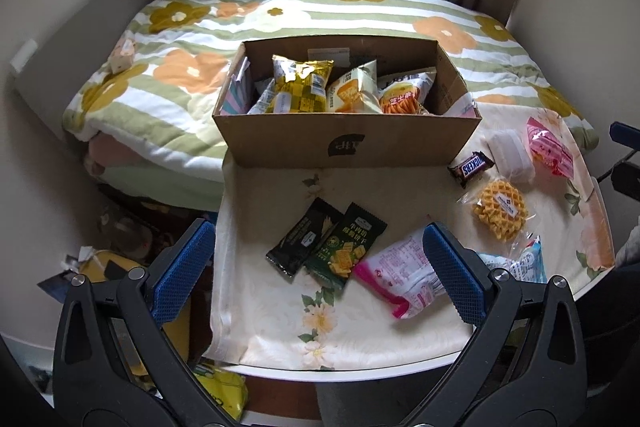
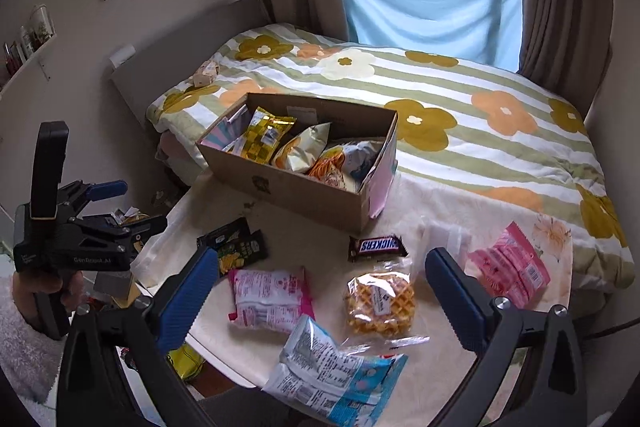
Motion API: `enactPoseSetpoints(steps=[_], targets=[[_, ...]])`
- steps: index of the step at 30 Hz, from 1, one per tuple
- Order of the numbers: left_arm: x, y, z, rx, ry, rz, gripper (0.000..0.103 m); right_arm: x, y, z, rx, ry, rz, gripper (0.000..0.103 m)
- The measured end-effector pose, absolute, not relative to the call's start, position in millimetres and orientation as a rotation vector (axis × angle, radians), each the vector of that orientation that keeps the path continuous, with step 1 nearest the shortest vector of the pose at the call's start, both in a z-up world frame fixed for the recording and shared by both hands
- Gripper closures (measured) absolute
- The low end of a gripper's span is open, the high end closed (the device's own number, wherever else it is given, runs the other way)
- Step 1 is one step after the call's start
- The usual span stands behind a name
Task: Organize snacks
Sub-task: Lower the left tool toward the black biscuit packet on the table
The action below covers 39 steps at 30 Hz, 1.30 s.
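Note:
A cardboard box (image 1: 348, 143) (image 2: 304, 187) with several snack bags inside stands at the table's far side. In front of it lie a black packet (image 1: 304, 237), a green cracker packet (image 1: 346, 251) (image 2: 240, 251), a pink-and-white bag (image 1: 400, 277) (image 2: 270, 299), a wrapped waffle (image 1: 500, 213) (image 2: 380, 303), a Snickers bar (image 1: 471, 167) (image 2: 376, 246), a blue-and-white bag (image 2: 332, 375) (image 1: 524, 263), a pink pack (image 1: 550, 147) (image 2: 508, 269) and a translucent white tub (image 1: 510, 153). My left gripper (image 1: 316, 273) hangs open above the near packets. My right gripper (image 2: 320, 293) is open over the pink-and-white bag and waffle. Both hold nothing.
A floral tablecloth (image 1: 280, 327) (image 2: 440, 203) covers the small table, which butts against a bed with a striped flower quilt (image 1: 280, 23) (image 2: 480, 107). Clutter and a yellow bag (image 1: 224, 395) lie on the floor to the left. The left gripper's body (image 2: 80, 227), held in a hand, shows at left.

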<state>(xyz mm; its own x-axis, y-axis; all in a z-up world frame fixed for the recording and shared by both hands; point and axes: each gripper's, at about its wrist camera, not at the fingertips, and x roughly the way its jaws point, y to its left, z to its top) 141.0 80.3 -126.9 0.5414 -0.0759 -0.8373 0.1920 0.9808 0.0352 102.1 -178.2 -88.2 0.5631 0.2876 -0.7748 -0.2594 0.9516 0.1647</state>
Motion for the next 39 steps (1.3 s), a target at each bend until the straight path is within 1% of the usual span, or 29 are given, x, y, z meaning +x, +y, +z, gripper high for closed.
enactPoseSetpoints(steps=[7, 11, 14, 16, 18, 29, 32, 39], targets=[[159, 98, -158, 0.199, 1.042, -0.275, 0.000, 81, -134, -128, 0.141, 0.981, 0.187, 0.000], [174, 106, -180, 0.251, 1.090, -0.363, 0.009, 78, -110, -151, 0.253, 1.012, 0.071, 0.000], [186, 115, -198, 0.277, 1.118, -0.431, 0.010, 78, -95, -168, 0.321, 1.028, -0.025, 0.000], [193, 118, -212, 0.301, 1.140, -0.480, 0.014, 77, -85, -177, 0.357, 1.025, -0.088, 0.000], [198, 119, -227, 0.337, 1.165, -0.519, 0.021, 77, -78, -186, 0.387, 1.022, -0.146, 0.000], [220, 108, -276, 0.457, 1.200, -0.646, 0.022, 83, -47, -230, 0.546, 1.051, -0.366, 0.000], [225, 100, -286, 0.506, 1.201, -0.659, 0.030, 87, -43, -238, 0.565, 1.060, -0.379, 0.000], [235, 94, -292, 0.520, 1.206, -0.689, 0.035, 96, -40, -250, 0.606, 1.076, -0.418, 0.000]])
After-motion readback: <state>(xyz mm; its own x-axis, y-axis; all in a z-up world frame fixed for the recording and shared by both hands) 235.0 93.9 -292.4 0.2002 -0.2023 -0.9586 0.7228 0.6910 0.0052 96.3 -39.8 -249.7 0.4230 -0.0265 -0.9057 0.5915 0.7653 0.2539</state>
